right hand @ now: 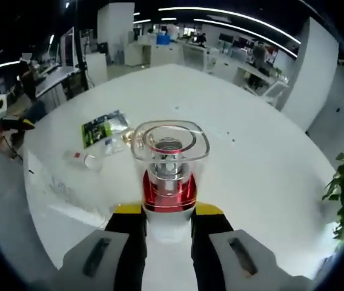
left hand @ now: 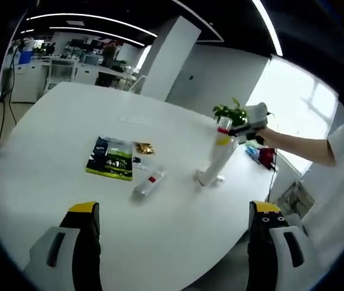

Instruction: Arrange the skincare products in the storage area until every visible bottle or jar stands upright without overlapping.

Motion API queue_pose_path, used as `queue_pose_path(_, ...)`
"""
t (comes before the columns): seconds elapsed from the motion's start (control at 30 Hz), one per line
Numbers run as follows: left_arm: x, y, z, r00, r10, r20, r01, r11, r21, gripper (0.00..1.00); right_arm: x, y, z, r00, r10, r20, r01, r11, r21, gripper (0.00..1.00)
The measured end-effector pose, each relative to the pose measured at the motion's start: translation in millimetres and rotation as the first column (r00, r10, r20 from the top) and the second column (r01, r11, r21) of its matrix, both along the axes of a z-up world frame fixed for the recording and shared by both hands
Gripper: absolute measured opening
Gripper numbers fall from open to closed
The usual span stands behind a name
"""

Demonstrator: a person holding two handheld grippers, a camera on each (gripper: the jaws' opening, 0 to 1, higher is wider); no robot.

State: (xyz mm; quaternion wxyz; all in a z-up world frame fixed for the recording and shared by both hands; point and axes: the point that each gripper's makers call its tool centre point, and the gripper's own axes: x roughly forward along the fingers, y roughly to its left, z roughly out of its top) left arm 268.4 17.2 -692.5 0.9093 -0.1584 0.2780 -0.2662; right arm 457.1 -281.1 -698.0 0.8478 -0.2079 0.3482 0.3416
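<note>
skincare pump bottle (right hand: 168,176), white with a red collar and clear cap, is being gripped by the right gripper (right hand: 168,227), its jaws clamped on the neck. in the left gripper view this bottle (left hand: 215,159) is leaning tilted with its base on the white surface (left hand: 69,121). a small clear bottle (left hand: 148,185) is lying on its side beside a green packet (left hand: 110,157). the left gripper (left hand: 175,224) is hovering with jaws wide apart, holding nothing.
</note>
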Motion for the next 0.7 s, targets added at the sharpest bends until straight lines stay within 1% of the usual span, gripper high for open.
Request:
queue_pose_path(0.1, -0.5, -5.0, 1.7, 1.000, -0.023, 0.004, 0.023, 1.000, -0.006, 0.95, -5.2, -9.7, 2.8, 1.000, -0.024, 0.009, 0.024, 1.000, 0.014, 0.26)
queue_pose_path(0.33, -3.1, -24.2, 8.0, 0.996, -0.090, 0.015, 0.090, 0.996, -0.009, 0.95, -46.9, -26.7, 15.1, 0.997, -0.068, 0.028, 0.067, 0.997, 0.034, 0.26)
queue_pose_path(0.43, -4.1, -32.0, 9.4, 0.993, -0.115, 0.017, 0.115, 0.993, -0.012, 0.95, -57.6, -33.2, 16.3, 0.996, -0.088, 0.033, 0.086, 0.995, 0.044, 0.26)
queue_pose_path(0.57, -7.0, -40.7, 12.8, 0.990, -0.140, 0.021, 0.140, 0.990, -0.015, 0.97, -80.2, -33.5, 21.3, 0.994, -0.102, 0.039, 0.100, 0.994, 0.054, 0.26)
queue_pose_path(0.6, -7.7, -42.4, 12.9, 0.989, -0.149, 0.023, 0.150, 0.989, -0.010, 0.97, -88.9, -31.1, 24.3, 0.993, -0.107, 0.044, 0.105, 0.993, 0.057, 0.26)
queue_pose_path(0.7, -7.6, -42.0, 12.4, 0.987, -0.159, 0.024, 0.159, 0.987, -0.005, 0.99, -95.1, -33.0, 24.7, 0.992, -0.119, 0.047, 0.116, 0.991, 0.070, 0.26)
